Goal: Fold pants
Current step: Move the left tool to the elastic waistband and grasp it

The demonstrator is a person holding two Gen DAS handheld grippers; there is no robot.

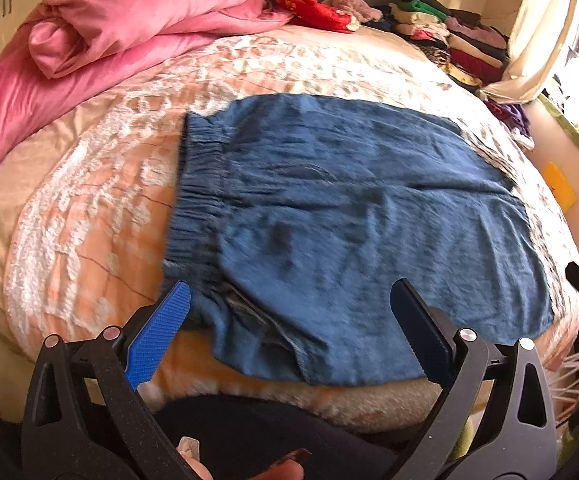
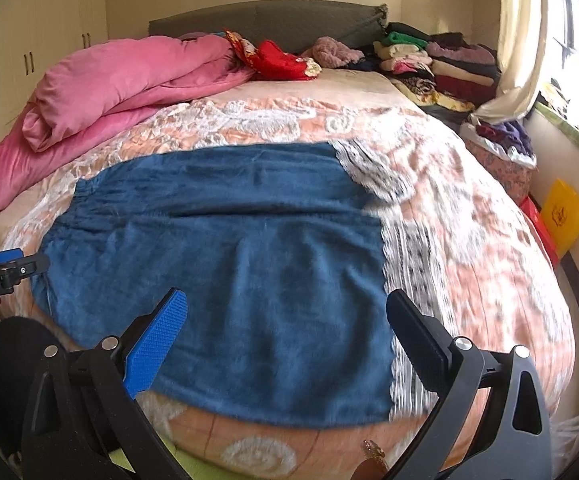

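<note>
Pants [image 1: 353, 216], blue, lie flat across the near half of the bed [image 2: 489, 240], elastic waistband at left, hems at right. Left gripper [image 1: 289, 308] hangs over the near waistband corner, jaws wide open, empty. Right gripper [image 2: 287, 312] over the near hem, jaws likewise spread, holding nothing. Best to pinch both near corners squarely, lift together, carry the near edge evenly onto the far edge. Gripper body reads "GenRobot.AI".
</note>
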